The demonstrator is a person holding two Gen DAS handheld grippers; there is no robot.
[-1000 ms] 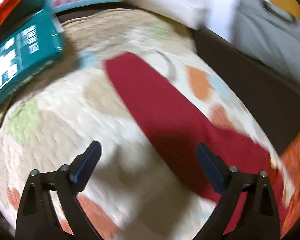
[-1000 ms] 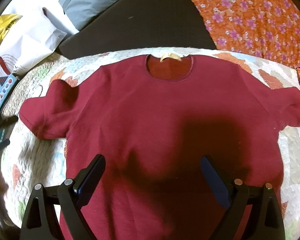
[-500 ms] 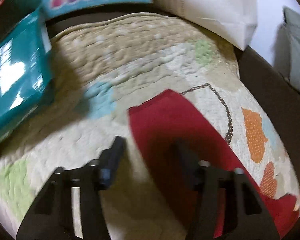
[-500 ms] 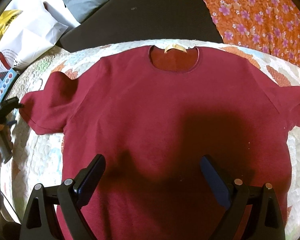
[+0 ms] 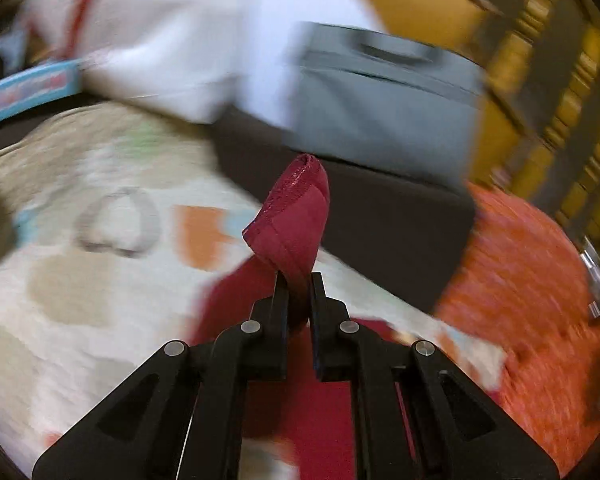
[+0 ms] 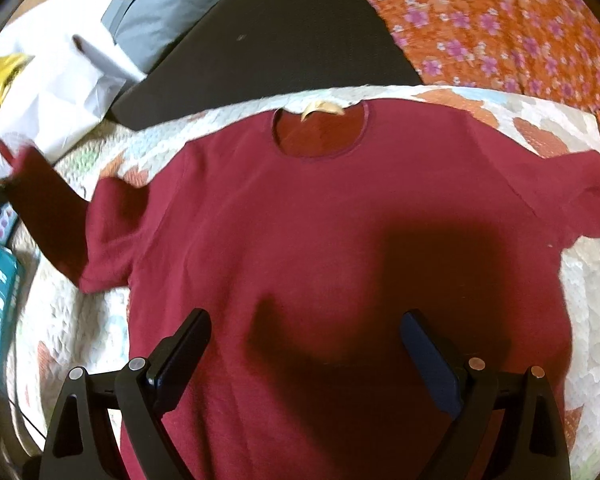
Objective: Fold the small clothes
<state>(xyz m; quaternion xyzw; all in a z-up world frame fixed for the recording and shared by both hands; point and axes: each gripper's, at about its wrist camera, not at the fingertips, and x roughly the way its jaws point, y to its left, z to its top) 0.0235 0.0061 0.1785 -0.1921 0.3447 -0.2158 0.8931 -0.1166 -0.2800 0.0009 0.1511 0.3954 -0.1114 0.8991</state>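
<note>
A dark red T-shirt [image 6: 340,260] lay flat, neck opening toward the far edge, on a quilted pad [image 6: 60,320] patterned with coloured hearts. The left gripper [image 5: 299,280] had its jaws pressed together on the hem of the shirt's sleeve [image 5: 296,216], lifting it clear of the pad near the left edge. The right gripper [image 6: 304,344] hovered over the shirt's lower middle with its jaws spread wide, holding nothing
</note>
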